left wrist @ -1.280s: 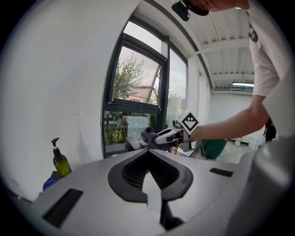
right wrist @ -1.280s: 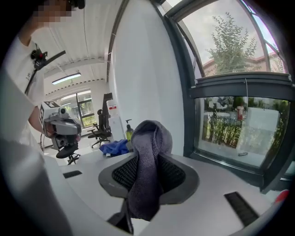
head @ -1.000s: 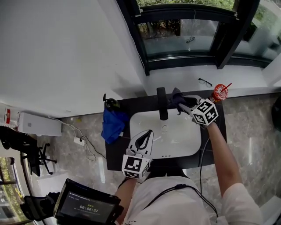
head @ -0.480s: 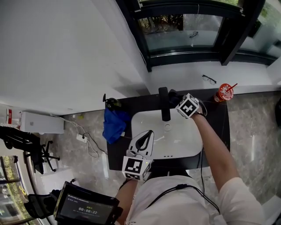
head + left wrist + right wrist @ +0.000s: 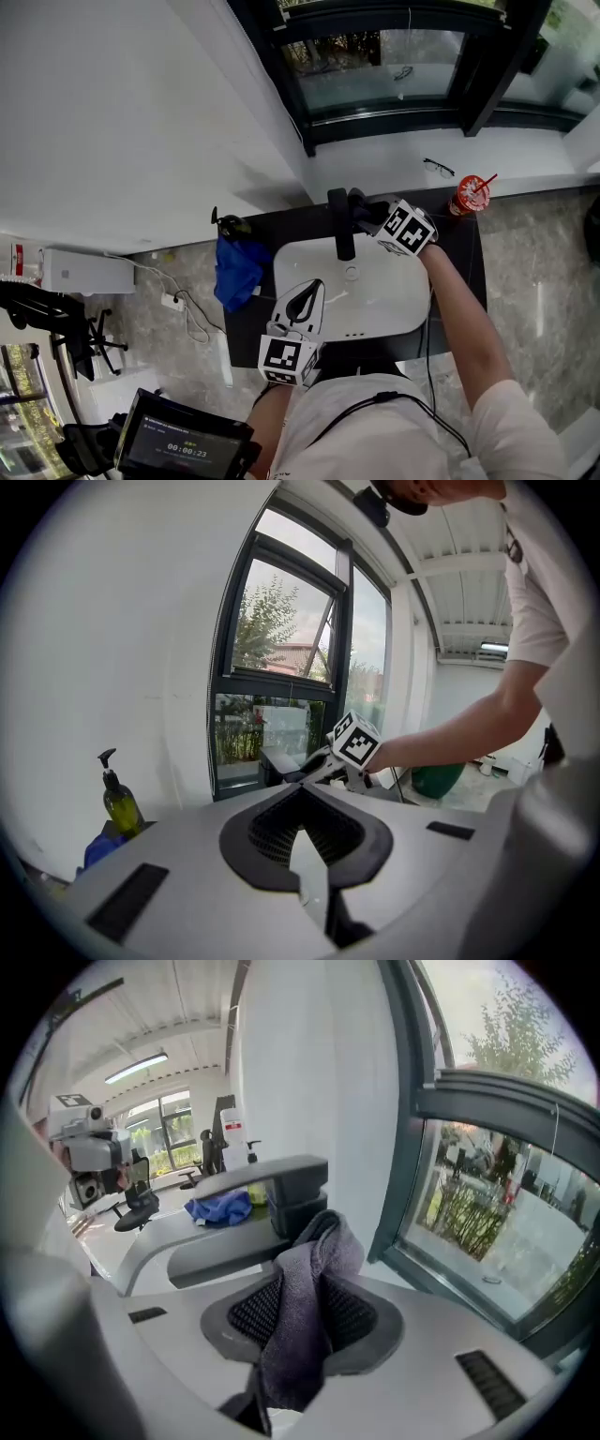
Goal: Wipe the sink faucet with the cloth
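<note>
Cloth (image 5: 300, 1326) clamped in R gripper (image 5: 367, 216), faucet (image 5: 339, 227) contact hidden; L gripper (image 5: 315, 284) jaws together.

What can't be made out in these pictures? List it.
1. Whether the grey cloth touches the faucet: in the head view the right gripper covers it; in the right gripper view the cloth hides it.
2. Soap bottle label: left gripper view, too small.
3. Red cup print: head view, too small.

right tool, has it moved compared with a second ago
Yes. In the head view the right tool, holding the cloth, has moved left toward the faucet. A second ago it was near the right edge of the sink.
</note>
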Motion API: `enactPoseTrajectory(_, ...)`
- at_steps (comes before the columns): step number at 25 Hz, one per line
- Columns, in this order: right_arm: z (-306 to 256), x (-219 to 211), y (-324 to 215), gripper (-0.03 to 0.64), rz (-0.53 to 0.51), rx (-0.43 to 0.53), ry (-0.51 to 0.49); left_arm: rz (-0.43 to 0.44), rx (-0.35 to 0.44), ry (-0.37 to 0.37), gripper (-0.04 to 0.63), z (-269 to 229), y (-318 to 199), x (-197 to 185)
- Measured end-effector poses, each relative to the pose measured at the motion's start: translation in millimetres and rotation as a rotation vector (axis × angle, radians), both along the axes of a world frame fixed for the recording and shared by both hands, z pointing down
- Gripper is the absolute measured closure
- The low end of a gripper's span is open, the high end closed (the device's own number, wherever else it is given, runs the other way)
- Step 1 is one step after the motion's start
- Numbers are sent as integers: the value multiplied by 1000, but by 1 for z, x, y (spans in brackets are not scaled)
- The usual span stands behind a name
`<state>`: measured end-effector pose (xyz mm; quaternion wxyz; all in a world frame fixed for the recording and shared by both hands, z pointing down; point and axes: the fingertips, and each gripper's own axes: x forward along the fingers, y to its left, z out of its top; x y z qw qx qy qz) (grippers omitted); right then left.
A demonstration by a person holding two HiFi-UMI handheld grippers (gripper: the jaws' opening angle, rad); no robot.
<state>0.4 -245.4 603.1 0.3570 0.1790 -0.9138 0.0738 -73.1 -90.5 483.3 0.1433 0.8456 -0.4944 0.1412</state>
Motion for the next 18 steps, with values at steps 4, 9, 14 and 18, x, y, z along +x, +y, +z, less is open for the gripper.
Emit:
enactPoseTrajectory(4, -49, 2, -5, 497, -11, 83, -99, 20, 10, 7, 601, -4, -2, 9)
enactPoseTrajectory(9, -109, 7, -15, 497, 19, 150, -248, 31, 15, 12, 601, -8, -4, 13)
enactPoseTrajectory(14, -105, 31, -38, 497, 132, 188, -207, 28, 18, 13, 601, -7, 1, 14)
enactPoseTrajectory(18, -57, 41, -44, 497, 191, 148, -59, 20, 14, 15, 601, -5, 5, 11)
